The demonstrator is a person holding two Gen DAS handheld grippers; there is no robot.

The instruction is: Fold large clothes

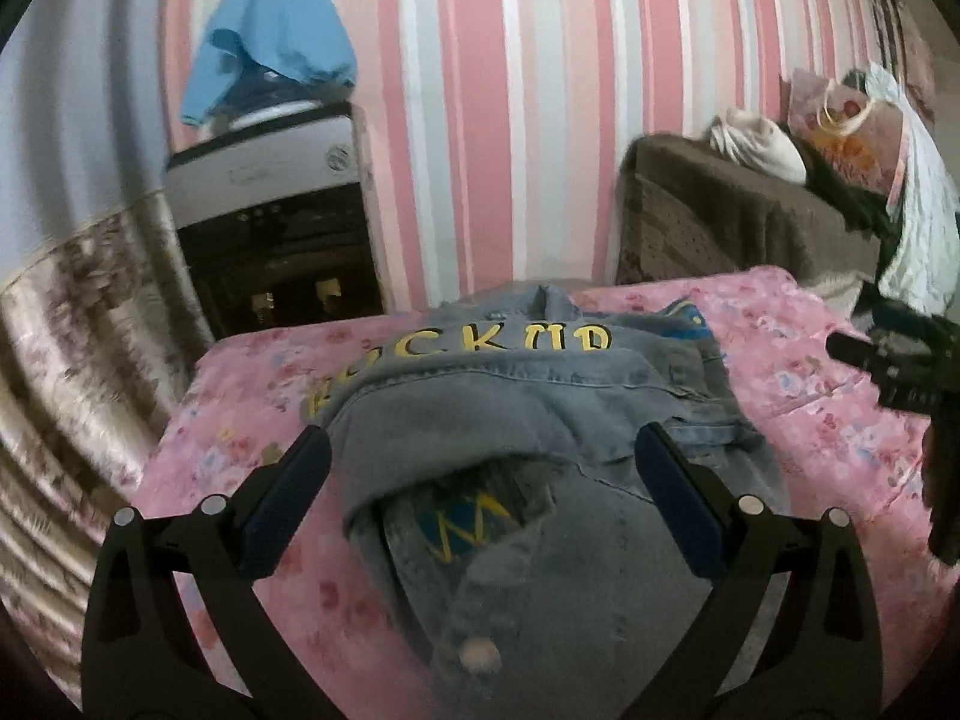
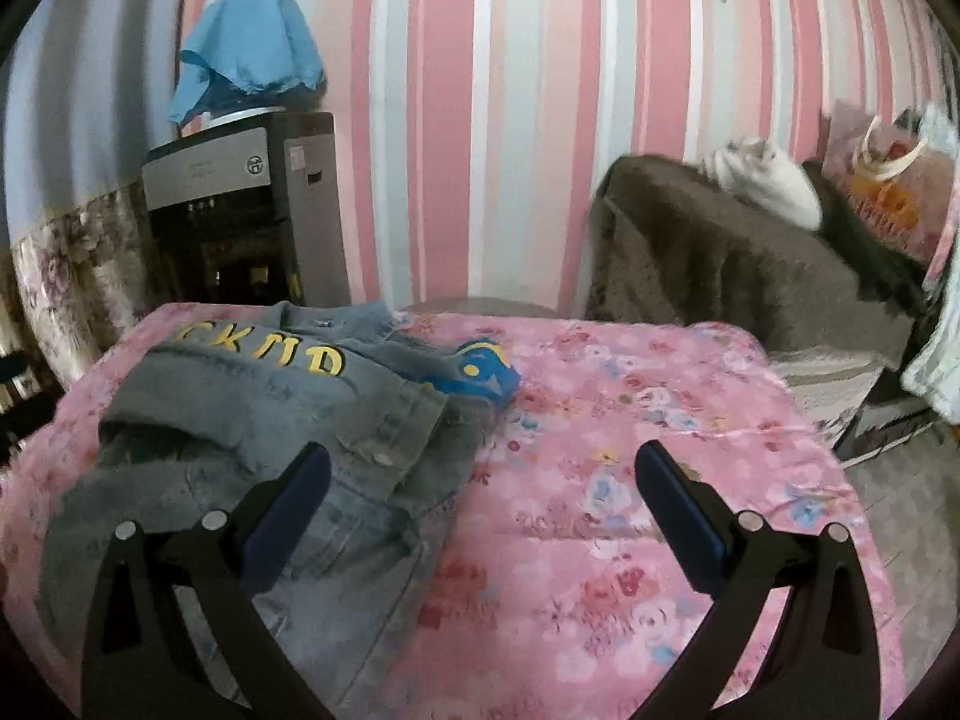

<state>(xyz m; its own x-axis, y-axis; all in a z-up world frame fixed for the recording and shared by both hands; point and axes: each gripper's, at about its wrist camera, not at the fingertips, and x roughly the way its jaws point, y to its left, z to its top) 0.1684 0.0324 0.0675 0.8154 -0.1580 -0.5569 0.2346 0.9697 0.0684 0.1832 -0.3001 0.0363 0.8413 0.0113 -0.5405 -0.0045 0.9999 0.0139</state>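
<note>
A grey-blue denim jacket with yellow letters lies partly folded on a pink floral cloth. A sleeve or flap is folded across it, and a blue and yellow patch shows in an opening. My left gripper is open and empty, its fingers straddling the jacket's folded middle from just above. In the right wrist view the jacket lies to the left on the pink cloth. My right gripper is open and empty, above the jacket's right edge. It also shows in the left wrist view.
A water dispenser draped with a blue cloth stands behind the table at the left. A brown-covered sofa with bags and white laundry stands at the back right. A floral curtain hangs at the left.
</note>
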